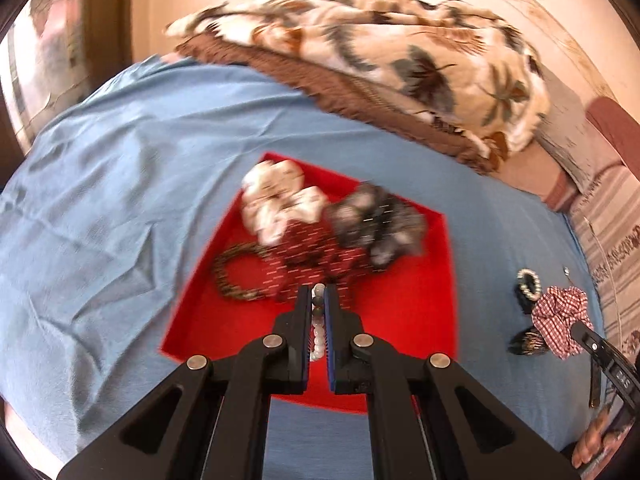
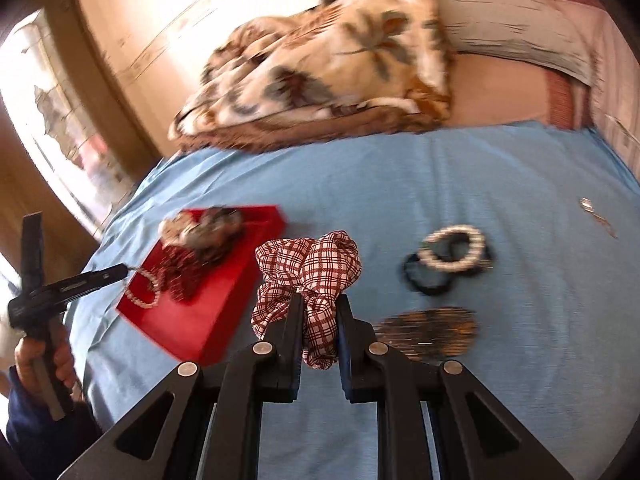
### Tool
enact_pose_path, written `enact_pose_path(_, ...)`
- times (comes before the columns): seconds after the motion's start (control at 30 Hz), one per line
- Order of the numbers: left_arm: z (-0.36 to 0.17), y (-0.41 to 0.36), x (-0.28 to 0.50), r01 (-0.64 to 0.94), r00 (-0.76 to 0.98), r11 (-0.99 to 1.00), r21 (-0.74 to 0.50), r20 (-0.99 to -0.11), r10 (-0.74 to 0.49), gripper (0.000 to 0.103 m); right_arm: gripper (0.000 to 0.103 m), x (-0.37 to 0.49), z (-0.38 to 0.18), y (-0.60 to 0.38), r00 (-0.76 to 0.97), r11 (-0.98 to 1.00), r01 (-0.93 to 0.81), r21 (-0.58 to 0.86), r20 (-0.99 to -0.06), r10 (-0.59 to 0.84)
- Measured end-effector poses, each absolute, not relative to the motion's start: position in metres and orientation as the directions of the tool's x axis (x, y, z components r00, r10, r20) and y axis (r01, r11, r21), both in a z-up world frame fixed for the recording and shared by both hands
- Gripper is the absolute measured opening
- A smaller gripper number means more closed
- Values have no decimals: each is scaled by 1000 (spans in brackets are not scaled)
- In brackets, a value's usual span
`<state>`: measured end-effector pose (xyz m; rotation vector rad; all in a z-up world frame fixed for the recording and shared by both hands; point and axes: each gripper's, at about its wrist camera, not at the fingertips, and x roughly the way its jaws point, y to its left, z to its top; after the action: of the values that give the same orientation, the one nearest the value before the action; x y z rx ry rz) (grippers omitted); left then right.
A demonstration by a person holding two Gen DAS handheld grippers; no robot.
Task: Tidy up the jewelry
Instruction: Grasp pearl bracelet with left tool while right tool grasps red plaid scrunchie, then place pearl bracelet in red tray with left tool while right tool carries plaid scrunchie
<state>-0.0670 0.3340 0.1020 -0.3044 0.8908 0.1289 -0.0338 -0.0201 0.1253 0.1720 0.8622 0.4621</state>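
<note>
My left gripper (image 1: 319, 294) is shut on a beaded bracelet (image 1: 318, 330) of white and grey beads, held over the red tray (image 1: 404, 312). In the right wrist view the bracelet (image 2: 141, 288) hangs from the left gripper (image 2: 125, 269) above the tray (image 2: 192, 320). The tray holds a white floral scrunchie (image 1: 280, 200), a grey scrunchie (image 1: 376, 220), a dark red scrunchie (image 1: 316, 260) and a brown braided ring (image 1: 232, 276). My right gripper (image 2: 319, 300) is shut on a red-and-white checked scrunchie (image 2: 310, 268), also seen in the left wrist view (image 1: 560, 316).
On the blue sheet (image 2: 520, 360) lie a pearl bracelet (image 2: 454, 250) over a black hair tie (image 2: 424, 280), a dark brown glittery piece (image 2: 432, 330) and a small metal piece (image 2: 592, 210). A leaf-patterned blanket (image 1: 400, 40) and pillows lie behind.
</note>
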Motion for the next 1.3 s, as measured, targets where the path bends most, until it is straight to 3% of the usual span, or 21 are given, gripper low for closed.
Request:
enact_pose_path(0.37, 65, 395, -66, -366, 576, 907, -208, -816, 46, 6, 16, -43, 103, 118, 407, 810, -511, 288, -749, 523)
enact_pose_path(0.63, 60, 391, -58, -331, 576, 931, -154, -814, 71, 6, 16, -34, 78, 183, 325, 780, -555, 290, -787, 524)
enact_pose_path(1.0, 77, 391, -71, -265, 656, 920, -289, -754, -48, 7, 16, -33, 57, 219, 241, 754, -571, 325, -811, 532)
enact_pose_path(1.13, 85, 391, -77, -266, 692, 918, -296, -721, -32, 29, 22, -36, 58, 223, 256, 756, -577, 309, -810, 527)
enact_pose_path(1.27, 87, 395, -81, -288, 706, 910, -297, -708, -8, 31, 33, -38, 66, 220, 272, 756, -578, 307, -801, 534)
enact_pose_path(1.3, 86, 396, -80, -295, 704, 909, -294, -710, -1, 32, 40, -39, 70, 217, 283, 758, -578, 303, -796, 535)
